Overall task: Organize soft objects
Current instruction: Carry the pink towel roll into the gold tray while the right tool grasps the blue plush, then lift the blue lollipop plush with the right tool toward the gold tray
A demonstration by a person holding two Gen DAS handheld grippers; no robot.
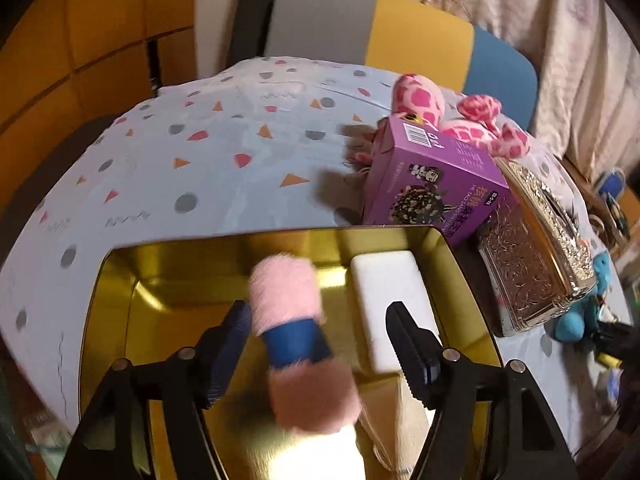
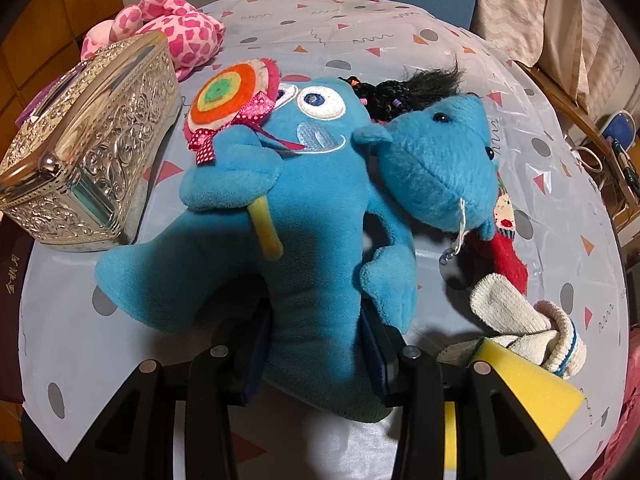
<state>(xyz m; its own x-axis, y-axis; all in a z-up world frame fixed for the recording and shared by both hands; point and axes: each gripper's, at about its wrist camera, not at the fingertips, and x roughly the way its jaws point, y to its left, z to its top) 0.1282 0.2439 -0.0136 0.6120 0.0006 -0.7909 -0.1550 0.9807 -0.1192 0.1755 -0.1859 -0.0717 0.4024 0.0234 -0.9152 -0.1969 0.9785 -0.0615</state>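
My left gripper [image 1: 318, 344] is open above a gold tin [image 1: 120, 276]. A fuzzy pink roll with a blue band [image 1: 296, 332] sits between the jaws, blurred, touching neither pad clearly. A white soft block [image 1: 388, 300] lies in the tin. My right gripper [image 2: 316, 344] is shut on the lower body of a blue plush with a lollipop [image 2: 304, 184]. A second blue plush with black hair [image 2: 436, 160] lies beside it. A pink spotted plush [image 2: 176, 28] lies at the back, also in the left wrist view [image 1: 420, 100].
A silver embossed box [image 2: 88, 152] stands left of the blue plush, also in the left wrist view [image 1: 532, 268]. A purple carton [image 1: 432, 184] stands behind the tin. White knit gloves [image 2: 520, 320], a yellow sponge [image 2: 532, 392] and a red item [image 2: 508, 256] lie at right. A chair [image 1: 420, 32] stands behind the table.
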